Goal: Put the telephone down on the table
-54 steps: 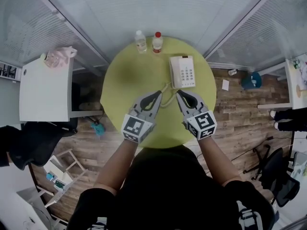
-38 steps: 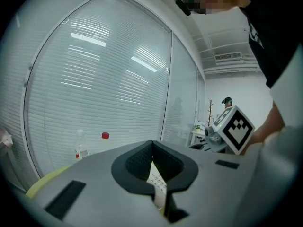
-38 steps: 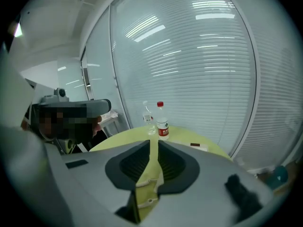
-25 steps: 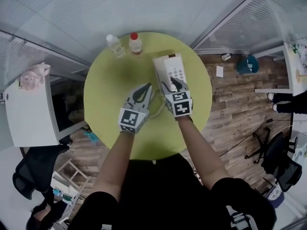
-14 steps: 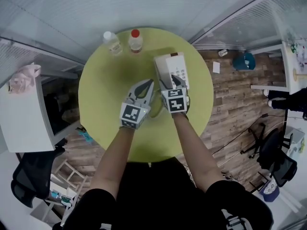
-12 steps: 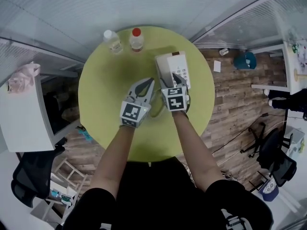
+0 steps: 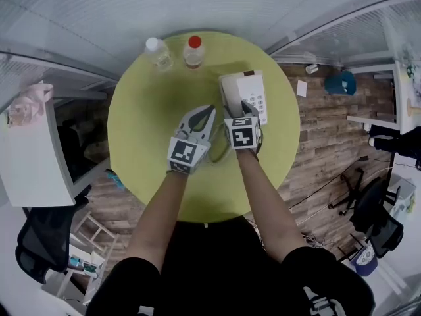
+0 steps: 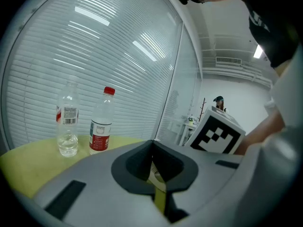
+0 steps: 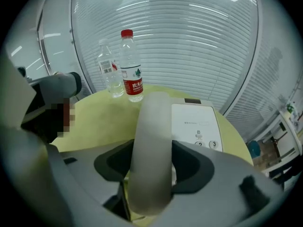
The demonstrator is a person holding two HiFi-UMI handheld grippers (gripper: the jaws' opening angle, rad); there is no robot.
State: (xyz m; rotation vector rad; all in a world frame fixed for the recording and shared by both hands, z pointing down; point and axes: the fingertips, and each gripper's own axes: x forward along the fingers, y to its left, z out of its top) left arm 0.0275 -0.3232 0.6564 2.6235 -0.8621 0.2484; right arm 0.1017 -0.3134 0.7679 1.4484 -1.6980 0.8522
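Round table (image 7: 145,137), yellow-green top, plain, matte. At far edge: two plastic bottles upright, side by side, close but apart. Left one, clear bottle (image 7: 158,51), white cap, little water at bottom. Right one, red-capped bottle (image 7: 194,51), red label. Right of centre: pale telephone (image 7: 255,92), keypad up, long side running from near to far, well apart from bottles. Pale cord (image 7: 220,153) lies in loop on top near telephone's near end. Left half of top bare.

head view: overhead, looking down on table (image 7: 138,143) | gripper views: low, close, facing blinds (image 8: 94,56) | shared: red-capped bottle (image 7: 193,51)
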